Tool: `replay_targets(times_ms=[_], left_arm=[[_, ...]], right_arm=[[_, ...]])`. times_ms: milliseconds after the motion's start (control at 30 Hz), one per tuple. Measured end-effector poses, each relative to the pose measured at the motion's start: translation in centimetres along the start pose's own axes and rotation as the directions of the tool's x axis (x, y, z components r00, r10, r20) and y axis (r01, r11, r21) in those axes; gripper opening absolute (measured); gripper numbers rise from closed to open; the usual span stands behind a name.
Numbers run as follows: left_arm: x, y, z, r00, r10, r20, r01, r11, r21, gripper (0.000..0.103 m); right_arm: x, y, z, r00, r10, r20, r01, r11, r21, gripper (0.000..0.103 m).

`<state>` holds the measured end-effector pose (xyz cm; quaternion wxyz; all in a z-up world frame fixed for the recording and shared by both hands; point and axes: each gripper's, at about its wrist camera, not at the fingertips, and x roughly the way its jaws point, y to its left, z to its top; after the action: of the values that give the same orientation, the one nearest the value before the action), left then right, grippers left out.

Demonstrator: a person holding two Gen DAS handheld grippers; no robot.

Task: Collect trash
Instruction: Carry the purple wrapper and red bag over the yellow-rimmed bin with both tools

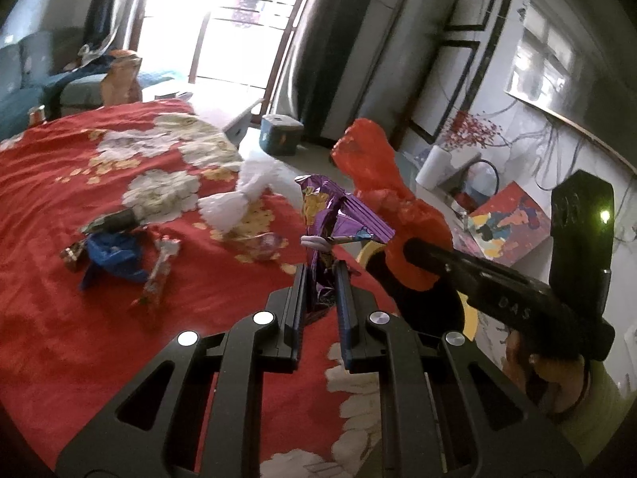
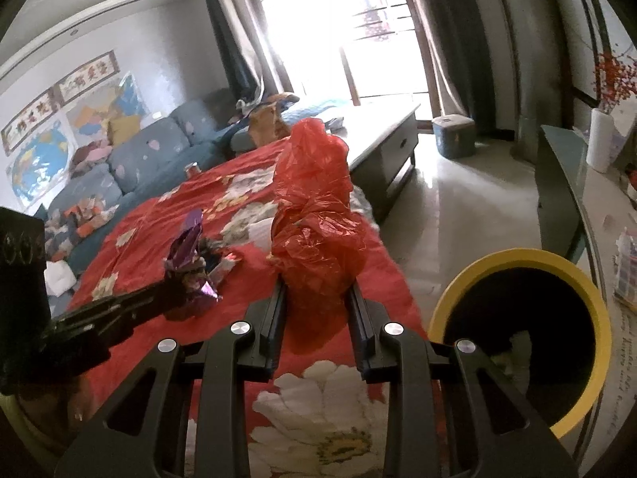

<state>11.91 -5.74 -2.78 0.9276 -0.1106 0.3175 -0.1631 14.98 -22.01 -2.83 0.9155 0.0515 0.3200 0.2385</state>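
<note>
My left gripper [image 1: 321, 269] is shut on a crumpled purple foil wrapper [image 1: 338, 215] and holds it above the red flowered cloth [image 1: 59, 207]. The wrapper also shows in the right wrist view [image 2: 191, 263]. My right gripper [image 2: 318, 285] is shut on a red plastic bag [image 2: 314, 207], which shows in the left wrist view [image 1: 374, 183] to the right of the wrapper. A yellow-rimmed black bin [image 2: 521, 318] stands to the right of the cloth, below my right gripper. More trash lies on the cloth: white tissue [image 1: 243, 195], a blue wrapper [image 1: 111, 255], a thin wrapper [image 1: 159, 275].
A blue sofa [image 2: 131, 167] runs along the left. A low grey table [image 2: 390, 139] and a blue stool [image 2: 454, 135] stand toward the bright window. A glass-topped cabinet [image 2: 565, 183] with a paper roll [image 2: 601, 143] is at the right.
</note>
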Motion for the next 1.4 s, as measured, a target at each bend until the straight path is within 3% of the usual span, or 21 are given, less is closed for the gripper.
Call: replay_targets(times_ms=[633,1400], left_arm=[[2.6,-6.5,0.9,0.997,-0.071,-0.031,0.075,0.987,0.141,0.009],[7.1,-11.6,0.1,0.988,-0.11,-0.107,0.132,0.964,0.23,0.009]], right_arm=[[-2.6,-4.9,0.4,0.993,-0.1,0.058,0.094,0.992,0.09,0.027],[-5.0,-13.8,-2.1,0.973,-0.228,0.041,0.211,0.945,0.248,0.027]])
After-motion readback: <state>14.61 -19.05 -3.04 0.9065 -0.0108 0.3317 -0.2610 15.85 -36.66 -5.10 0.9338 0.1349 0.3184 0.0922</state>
